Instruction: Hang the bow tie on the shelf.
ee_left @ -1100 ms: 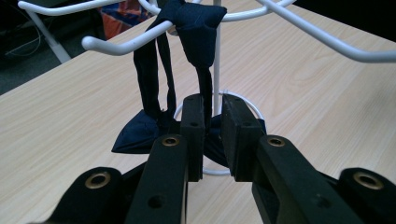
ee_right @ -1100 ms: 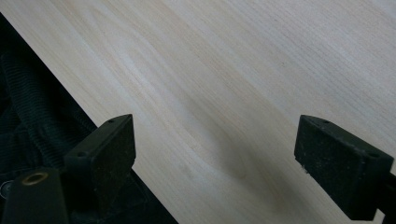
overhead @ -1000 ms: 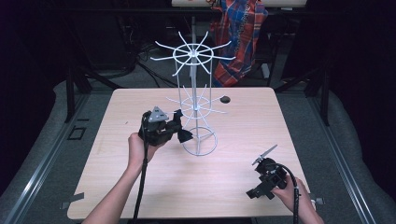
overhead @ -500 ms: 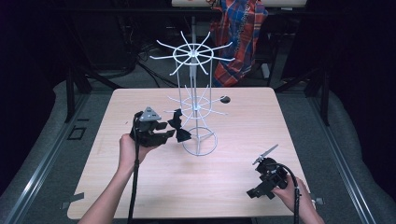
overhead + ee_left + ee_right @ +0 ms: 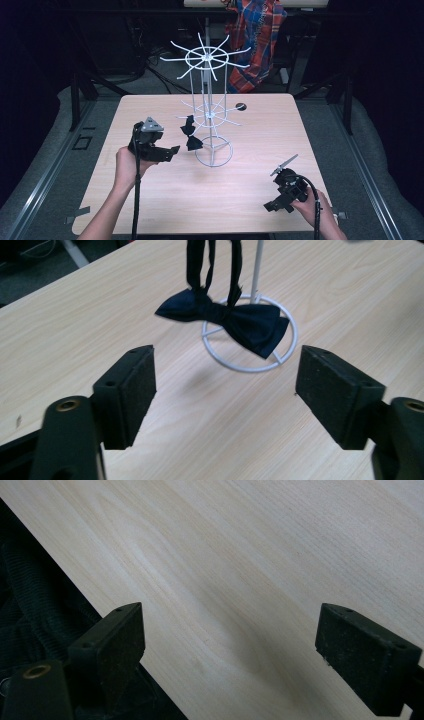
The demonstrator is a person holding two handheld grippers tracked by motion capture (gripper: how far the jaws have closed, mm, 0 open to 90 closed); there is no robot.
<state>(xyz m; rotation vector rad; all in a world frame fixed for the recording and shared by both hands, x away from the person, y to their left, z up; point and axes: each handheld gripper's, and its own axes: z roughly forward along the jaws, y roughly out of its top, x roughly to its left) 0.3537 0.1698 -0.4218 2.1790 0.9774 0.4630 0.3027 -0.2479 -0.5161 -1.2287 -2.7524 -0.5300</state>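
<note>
On a pale wood table [image 5: 250, 200], a white wire rack [image 5: 210, 112] stands near the middle, its ring base flat on the surface and two tiers of spokes fanning out above. A dark bow tie [image 5: 190, 135] hangs by its strap from a lower spoke on the rack's left side, dangling just above the table beside the base ring. The left hand-held gripper [image 5: 167, 152], held in a person's left hand [image 5: 127, 167], hovers left of the rack and near the bow tie, its jaws spread wide and empty. From the left gripper view the bow tie [image 5: 227, 320] hangs ahead of the open jaws and apart from them, with the ring base behind it. The right hand-held gripper [image 5: 277, 205] rests low at the table's near right corner in the right hand [image 5: 315, 207], well apart from the rack; its jaws are likewise spread, with nothing but bare wood [image 5: 260, 570] between them at the table's edge. A small dark round object [image 5: 241, 106] lies on the far side of the table. Plaid cloth [image 5: 260, 35] hangs in the dark background.
</note>
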